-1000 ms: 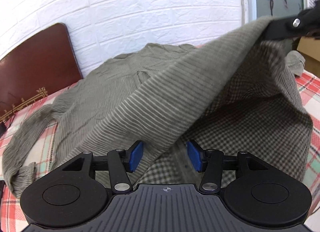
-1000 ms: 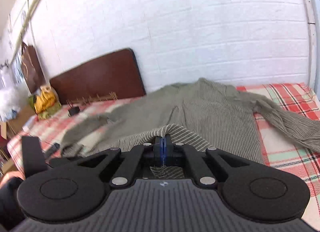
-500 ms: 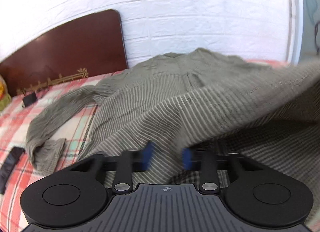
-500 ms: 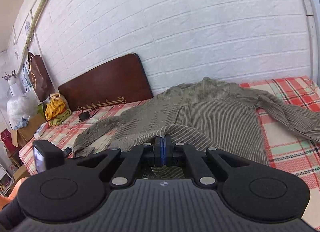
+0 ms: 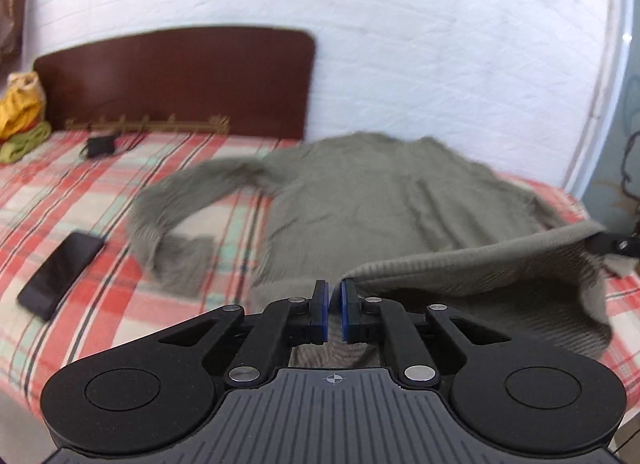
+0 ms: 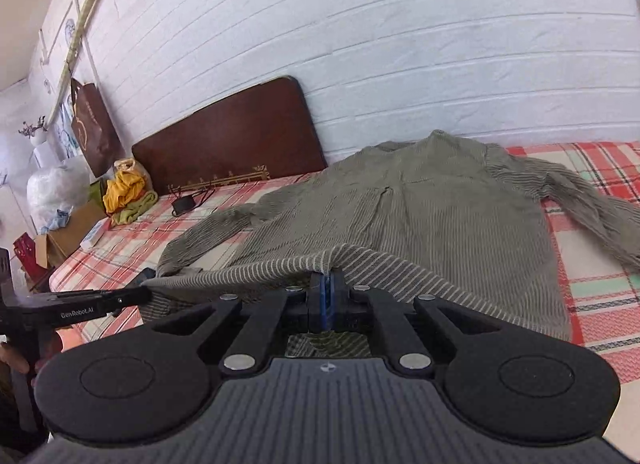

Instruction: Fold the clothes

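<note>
On the plaid bed [image 6: 592,284] lies an olive sweater [image 6: 440,216]; the right gripper [image 6: 326,304] clamps its hem; the left gripper [image 5: 333,314] — jaws nearly closed — grips nothing visible.

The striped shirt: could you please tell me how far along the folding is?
Early. Done: the shirt lies spread on the bed. In hand: the right gripper pinches its hem, and the left gripper, shut, seems to hold the other corner, keeping it off the bed. Left: no fold laid; both sleeves lie outstretched.
</note>
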Motion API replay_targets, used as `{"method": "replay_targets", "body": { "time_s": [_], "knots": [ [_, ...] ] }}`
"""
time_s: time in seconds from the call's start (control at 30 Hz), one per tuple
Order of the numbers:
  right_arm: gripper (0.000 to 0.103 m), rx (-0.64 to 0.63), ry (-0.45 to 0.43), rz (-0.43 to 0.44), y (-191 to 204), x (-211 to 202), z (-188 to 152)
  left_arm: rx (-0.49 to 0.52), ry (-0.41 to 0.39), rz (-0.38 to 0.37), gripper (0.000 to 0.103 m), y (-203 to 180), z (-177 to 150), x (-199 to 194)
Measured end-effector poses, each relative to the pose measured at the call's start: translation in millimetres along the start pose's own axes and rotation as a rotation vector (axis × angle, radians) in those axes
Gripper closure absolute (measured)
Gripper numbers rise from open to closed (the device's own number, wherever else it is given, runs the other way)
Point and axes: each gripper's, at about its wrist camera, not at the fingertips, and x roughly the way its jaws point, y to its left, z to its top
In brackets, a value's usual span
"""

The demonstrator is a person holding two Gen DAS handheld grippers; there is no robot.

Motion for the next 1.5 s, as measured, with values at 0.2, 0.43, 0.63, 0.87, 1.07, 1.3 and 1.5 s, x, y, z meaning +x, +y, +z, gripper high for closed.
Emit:
{"method": "replay_targets", "body": {
  "time_s": [0.2,0.43,0.63,0.87,1.07,1.3,1.5],
  "knots": [
    [0.099,-0.008,0.067,-0.011,0.9,15.8,-7.8,-0.003,0.081,0.159,0.075,14.1,-32.8,18.0],
    [0.075,0.078,0.198,-0.089,-23.4,41.2,-21.3,-0.021,0.108,0.094,0.067,36.1,-38.7,14.9],
    [0.055,0.069,0.204,-0.115,-30.7,22.7,-26.4,0.105,0.121,-0.015,0.053,32.9,-55.5,-6.1],
    [0.043,-0.060,0.218,0.033,6.5,13.7,-27.0,0.164,0.147,-0.070,0.053,19.4,-67.8,-0.8],
    [0.038,-0.221,0.315,0.212,60.4,42.8,-38.1,0.156,0.131,-0.061,0.048,21.3,-71.4,-5.1],
    [0.089,-0.411,0.398,0.192,93.7,82.6,-41.5,0.133,0.134,-0.031,0.046,34.5,-76.0,-7.2],
    [0.102,-0.355,0.323,0.177,87.9,94.0,-9.7,0.159,0.117,-0.020,0.045,36.4,-69.1,0.6]
  ]
}}
